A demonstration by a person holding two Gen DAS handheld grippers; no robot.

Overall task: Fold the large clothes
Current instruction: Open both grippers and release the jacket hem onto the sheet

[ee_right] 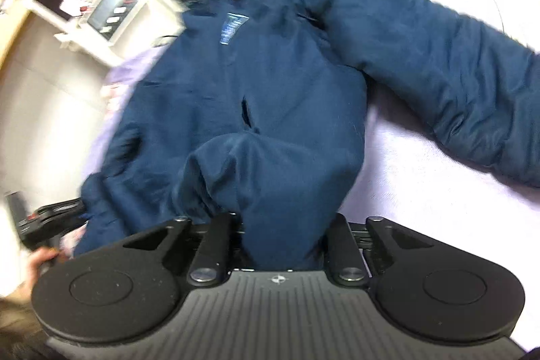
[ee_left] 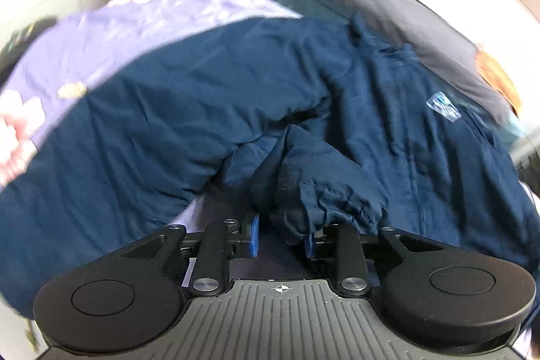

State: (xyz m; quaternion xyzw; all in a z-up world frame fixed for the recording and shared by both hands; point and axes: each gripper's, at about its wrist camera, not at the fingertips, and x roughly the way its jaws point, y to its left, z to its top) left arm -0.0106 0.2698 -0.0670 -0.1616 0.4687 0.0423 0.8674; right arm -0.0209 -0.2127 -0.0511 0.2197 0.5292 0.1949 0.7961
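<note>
The jacket (ee_right: 270,83) lies spread on the lilac bed (ee_right: 422,164), filling mid-frame, one sleeve reaching to the right edge. The right gripper (ee_right: 280,242) has hem fabric bunched between its fingers, seemingly to lift it for a fold. The left gripper (ee_left: 281,237) stands partly open, blue pads apart, a cuff (ee_left: 337,191) draped over one finger. The jacket is navy, padded and creased, with a chest label.

both wrist views look closely down, sharing the navy jacket (ee_left: 236,83).
</note>
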